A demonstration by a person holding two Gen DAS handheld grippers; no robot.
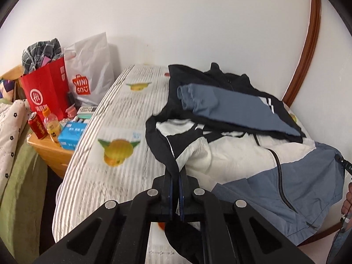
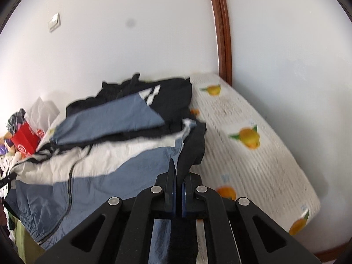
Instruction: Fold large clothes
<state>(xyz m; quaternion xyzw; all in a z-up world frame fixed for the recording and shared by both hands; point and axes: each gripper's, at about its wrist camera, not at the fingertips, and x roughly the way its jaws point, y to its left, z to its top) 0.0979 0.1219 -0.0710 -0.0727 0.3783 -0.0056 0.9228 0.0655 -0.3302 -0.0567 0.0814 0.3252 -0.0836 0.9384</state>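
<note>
Jacket (image 1: 231, 158) lengthwise along mattress (image 1: 114, 118)

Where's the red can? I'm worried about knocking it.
Left wrist view, far left: the red can stands on the wooden nightstand, beside the orange bottle.

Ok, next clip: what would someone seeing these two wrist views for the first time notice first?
The big blue, white and black jacket, heaped on the striped, fruit-printed mattress by the wall. Both grippers are clamped on it: the left gripper bites a black edge on the side toward the nightstand, the right gripper a blue and black edge on the opposite side. On the cluttered nightstand, a red paper bag also stands out.
</note>
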